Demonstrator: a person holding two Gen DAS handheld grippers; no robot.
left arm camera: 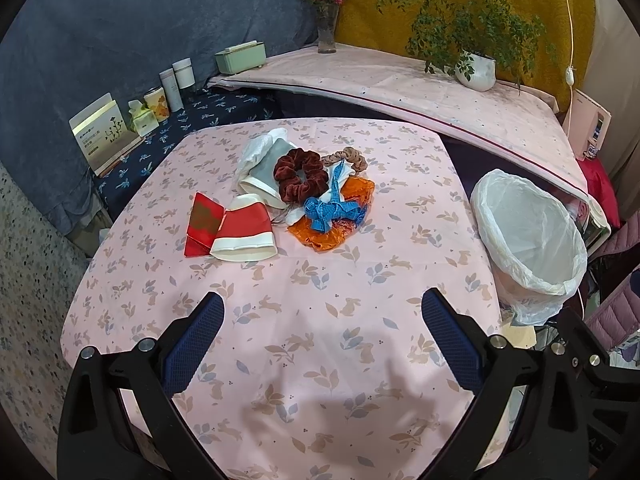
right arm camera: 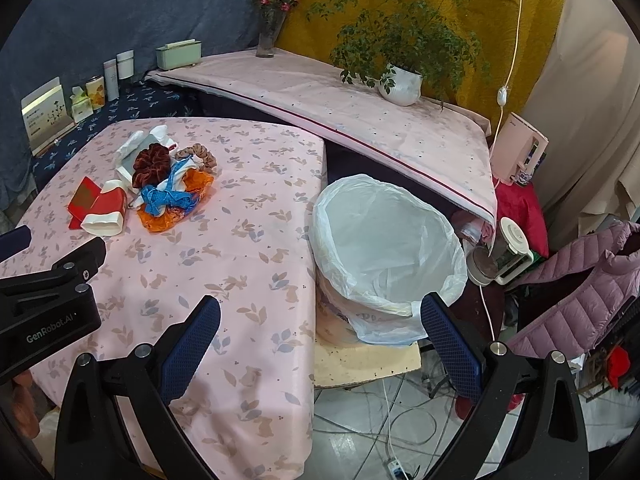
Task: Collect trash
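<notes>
A pile of trash lies at the far middle of the pink table (left arm camera: 320, 320): a flattened red paper cup (left arm camera: 244, 234), a red envelope (left arm camera: 202, 224), a grey-white cup (left arm camera: 264, 172), a dark red scrunchie (left arm camera: 300, 174), a beige scrunchie (left arm camera: 350, 156), a blue ribbon (left arm camera: 332, 210) on an orange wrapper (left arm camera: 320, 236). The bin with a white liner (left arm camera: 528, 236) stands off the table's right edge; it also shows in the right wrist view (right arm camera: 384, 248). My left gripper (left arm camera: 322, 330) is open and empty above the near table. My right gripper (right arm camera: 320, 334) is open and empty, near the bin.
A pink-covered shelf (left arm camera: 400, 84) behind holds a potted plant (left arm camera: 476, 68), a flower vase (left arm camera: 326, 32) and a green box (left arm camera: 240, 56). Cups and boxes (left arm camera: 160, 96) stand at the far left. A blender (right arm camera: 500, 256), a pink jacket (right arm camera: 580, 288) and cables (right arm camera: 400, 420) are on the right.
</notes>
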